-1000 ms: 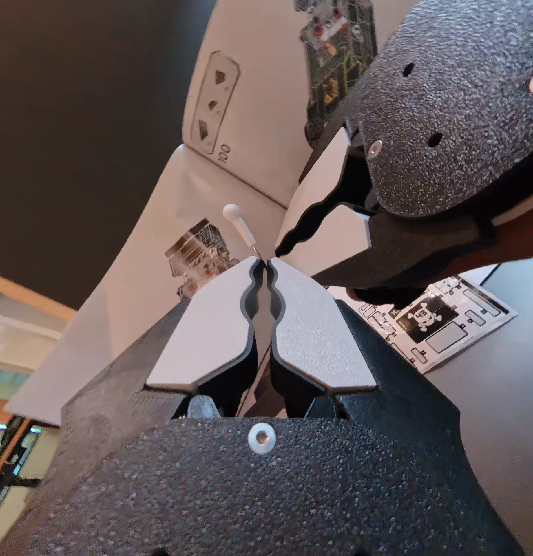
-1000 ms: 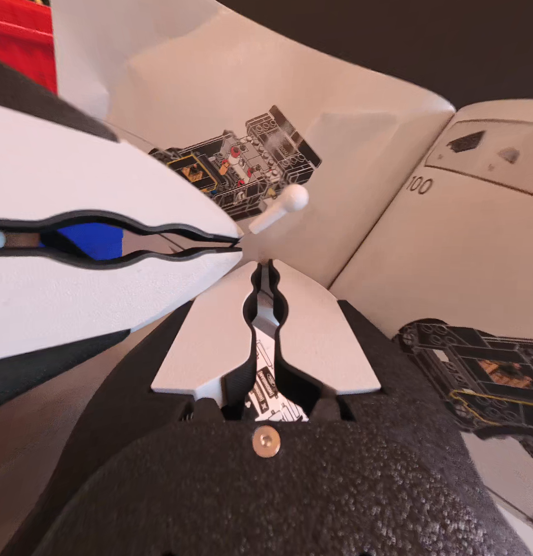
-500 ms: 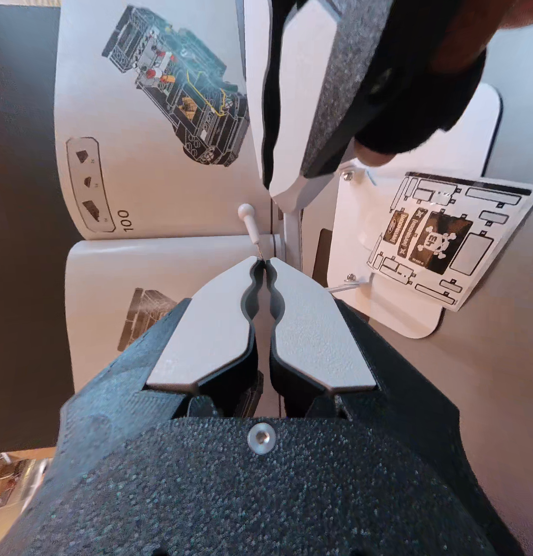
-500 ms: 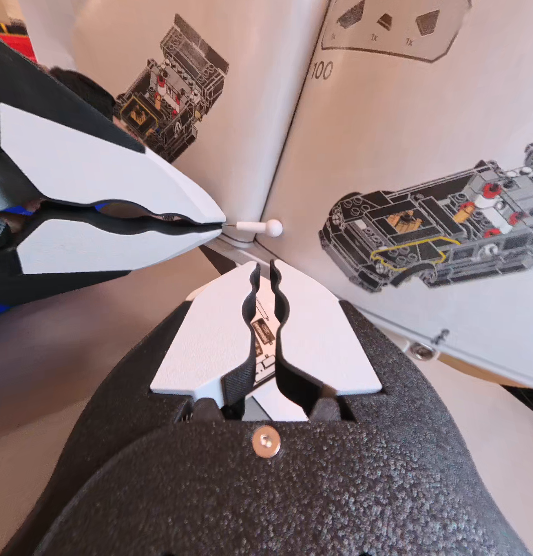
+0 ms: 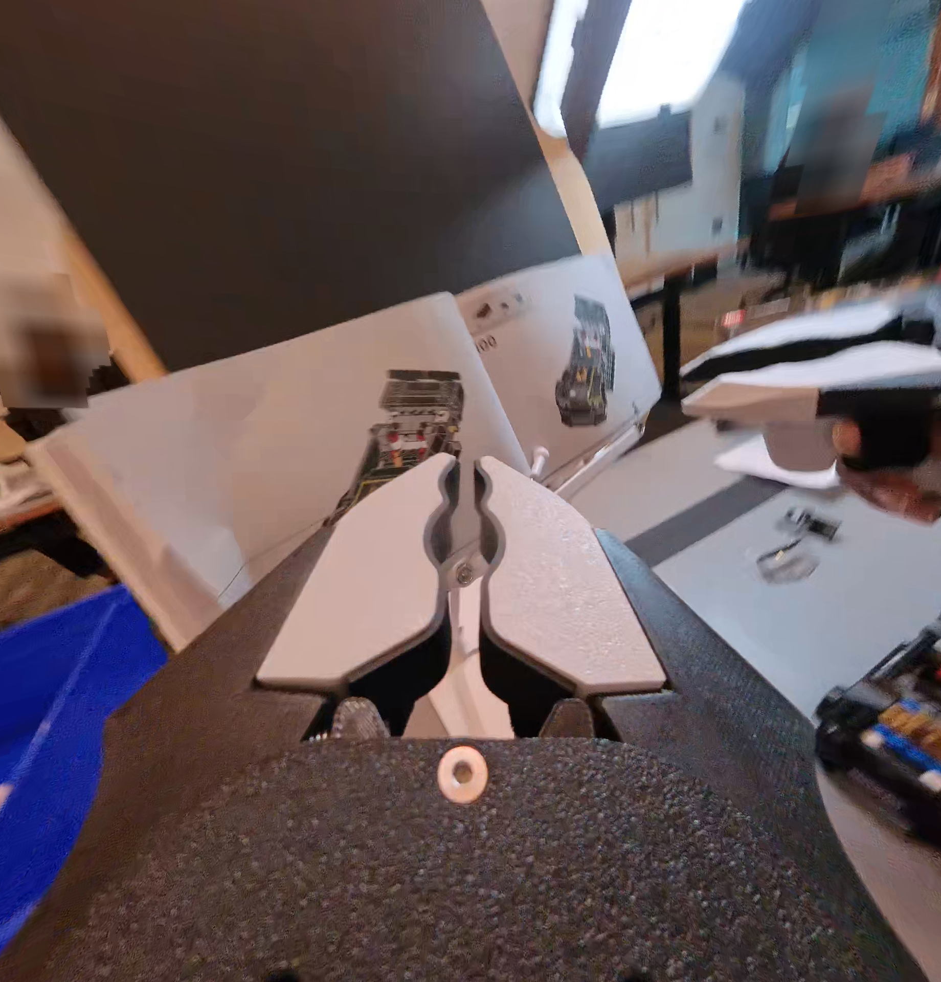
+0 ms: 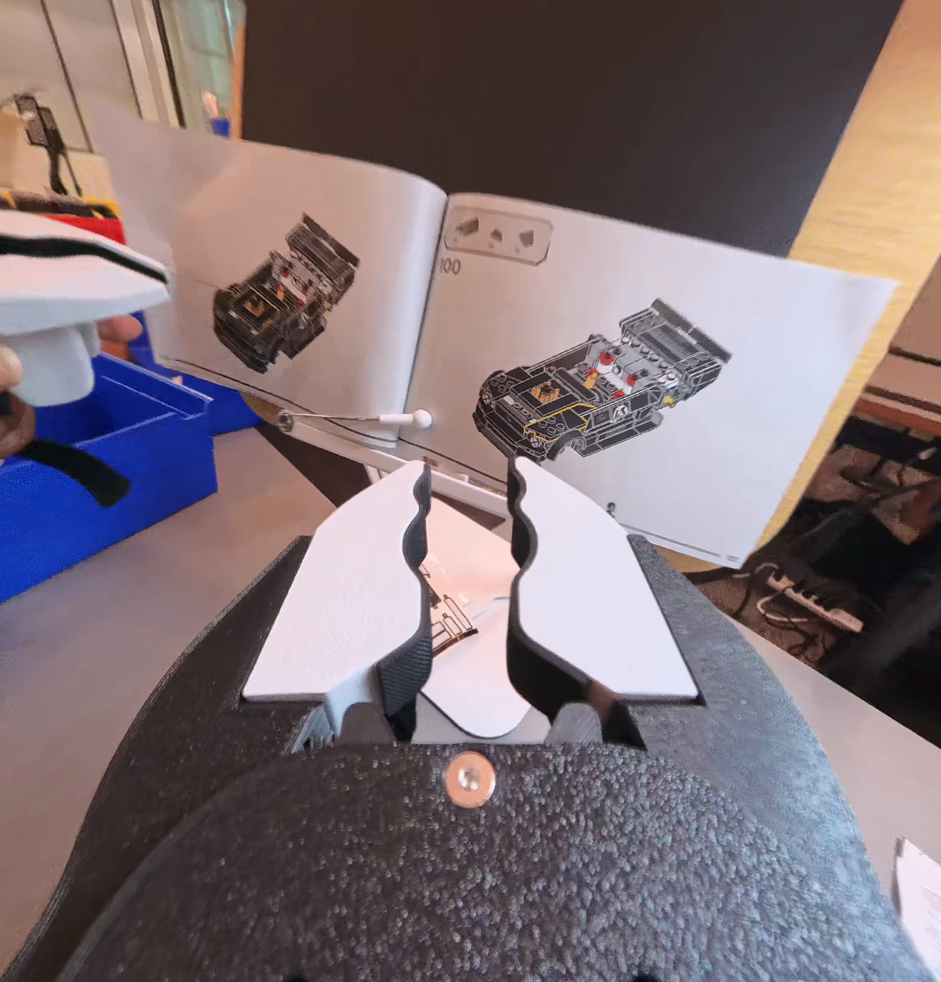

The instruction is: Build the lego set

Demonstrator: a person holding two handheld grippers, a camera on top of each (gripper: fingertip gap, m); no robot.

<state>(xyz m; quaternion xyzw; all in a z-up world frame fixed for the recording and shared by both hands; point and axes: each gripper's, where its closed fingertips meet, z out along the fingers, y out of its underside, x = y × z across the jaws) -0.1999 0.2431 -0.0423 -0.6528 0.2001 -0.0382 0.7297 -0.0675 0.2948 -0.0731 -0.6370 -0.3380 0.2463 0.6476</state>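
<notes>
Paper dominates what we see: an instruction booklet (image 6: 670, 329) stands open on a white wire-armed stand (image 6: 458, 483) at the far side of the grey desk (image 6: 139, 595), its two pages printed with drawings of a black car and, on the right-hand page, a parts box and a step number that we leave unread. A thin wire arm with a white ball tip (image 6: 421, 418) lies across the foot of the left page, near the spine. Our right tool (image 6: 468, 467) hangs just in front of the stand with its white fingers (image 6: 362, 574) spread apart and nothing between them; through the gap we glimpse a white sticker sheet (image 6: 452, 611) with small outlined shapes, its printing too small to tell. Our left tool (image 5: 464, 465) points at the booklet from the left, its jaws drawn nearly together with a narrow slit showing, and we see nothing gripped there. In the right wrist view it shows at the left edge, over a blue bin (image 6: 86, 457) that sits on the desk. In the left wrist view the partly built lego car (image 5: 893, 728), black with coloured studs, sits on the desk at the near right, well apart from both tools, and a few small loose parts (image 5: 798, 542) lie blurred farther off.
</notes>
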